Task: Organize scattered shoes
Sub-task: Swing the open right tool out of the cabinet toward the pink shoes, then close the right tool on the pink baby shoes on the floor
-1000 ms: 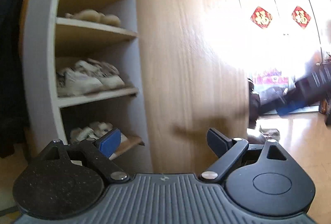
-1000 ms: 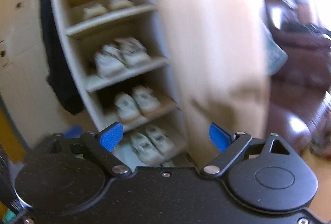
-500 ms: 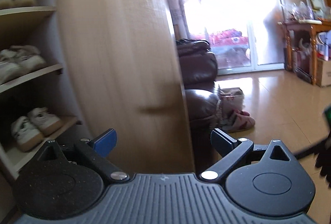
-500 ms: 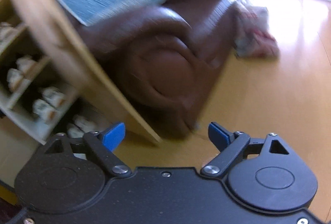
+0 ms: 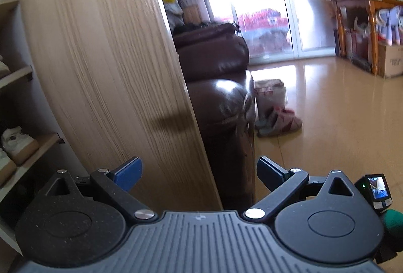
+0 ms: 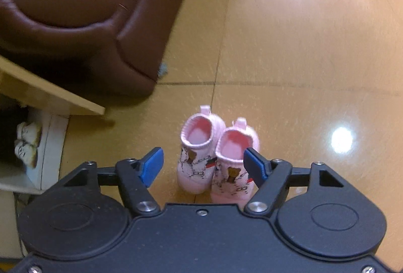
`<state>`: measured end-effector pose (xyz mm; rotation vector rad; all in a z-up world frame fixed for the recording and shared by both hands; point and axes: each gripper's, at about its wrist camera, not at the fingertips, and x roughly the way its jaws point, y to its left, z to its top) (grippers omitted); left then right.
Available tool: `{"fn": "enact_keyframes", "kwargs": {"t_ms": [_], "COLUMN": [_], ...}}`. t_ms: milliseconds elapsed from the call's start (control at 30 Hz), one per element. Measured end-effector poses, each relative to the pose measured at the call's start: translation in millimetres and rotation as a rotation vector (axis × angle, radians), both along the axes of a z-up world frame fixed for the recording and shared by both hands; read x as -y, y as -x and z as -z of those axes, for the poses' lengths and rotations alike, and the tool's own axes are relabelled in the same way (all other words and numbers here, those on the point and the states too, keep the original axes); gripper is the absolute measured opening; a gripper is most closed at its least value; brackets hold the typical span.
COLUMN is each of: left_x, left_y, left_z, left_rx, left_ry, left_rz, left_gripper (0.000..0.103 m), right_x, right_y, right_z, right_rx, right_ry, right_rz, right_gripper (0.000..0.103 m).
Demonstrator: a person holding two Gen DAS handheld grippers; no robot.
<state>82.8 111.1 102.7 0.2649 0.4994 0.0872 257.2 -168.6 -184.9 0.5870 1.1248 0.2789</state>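
White sneakers (image 5: 17,144) already sit on the open wooden shoe cabinet (image 5: 105,66) shelves, while a pair of small pink knit child's shoes (image 6: 216,157) waits on the tan floor beside it, straddled untouched by the half-open, just-narrowing, empty right gripper (image 6: 203,164); left gripper (image 5: 199,174) open, empty.

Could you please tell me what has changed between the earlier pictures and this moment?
The right gripper has swung down from the shoe cabinet to the pair of pink shoes on the floor; its jaws have just been closing, the shoes between them but not yet gripped. The left gripper has turned from the shelves towards the brown sofa. It stays open and empty.
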Motion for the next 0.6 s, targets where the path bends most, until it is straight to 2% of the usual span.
{"fn": "enact_keyframes", "kwargs": {"t_ms": [167,400,600], "left_x": [-6.7,-19.5,-27.3], "left_y": [-7.6,-15.8,-14.3], "left_z": [22.4,57.0,65.8], "left_rx": [-0.112,-0.278,-0.319], "left_ry": [-0.032,-0.057,-0.078], "left_rz": [-0.003,0.006,0.001], "left_gripper": [0.098,0.098,0.098], "right_x": [-17.7,-26.5,-27.2], "right_y": [-10.9,-27.1,-36.6], "right_z": [33.0,63.1,77.4], "right_rx": [-0.026,-0.065,-0.073], "right_ry": [0.004,0.015,0.013], "right_rz": [0.031,0.091,0.152], "right_gripper": [0.063,0.063,0.063]}}
